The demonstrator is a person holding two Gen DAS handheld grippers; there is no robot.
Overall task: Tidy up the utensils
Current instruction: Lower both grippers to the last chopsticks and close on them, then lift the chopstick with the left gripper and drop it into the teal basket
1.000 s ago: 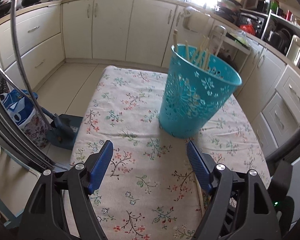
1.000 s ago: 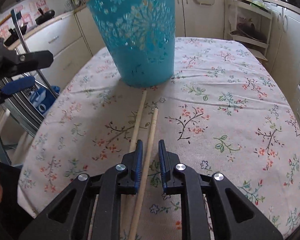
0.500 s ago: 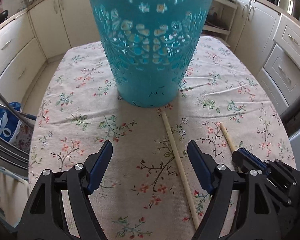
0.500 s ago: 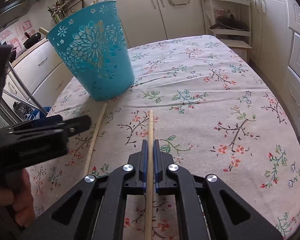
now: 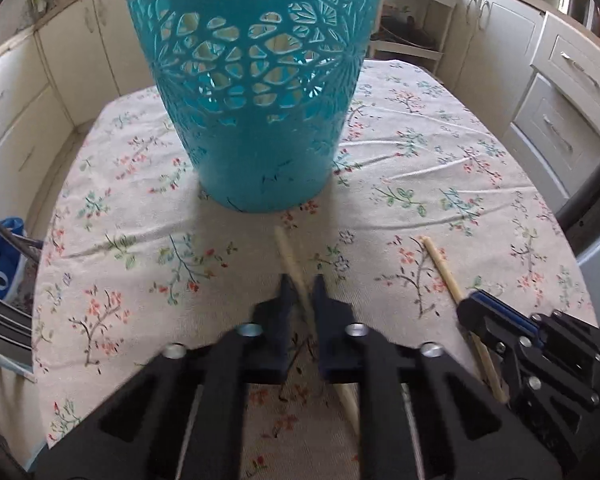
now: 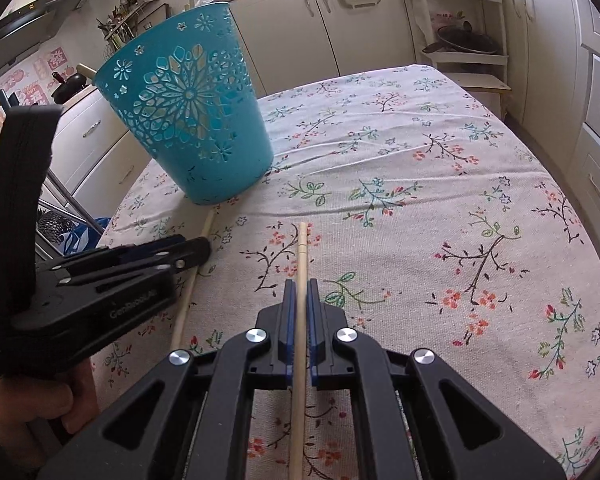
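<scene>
Right wrist, chopstick (image 6: 300, 312) clamped between fingers (image 6: 287, 312)

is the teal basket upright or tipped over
Upright: the teal basket stands on its narrow base on the floral tablecloth, open rim up.

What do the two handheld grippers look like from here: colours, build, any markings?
Both the left gripper and the right gripper are matte black plastic with angular cut-out linkages, round silver pivot bolts and blue pads lining the jaws. The left one's body carries pale lettering, partly legible in the right wrist view.
</scene>
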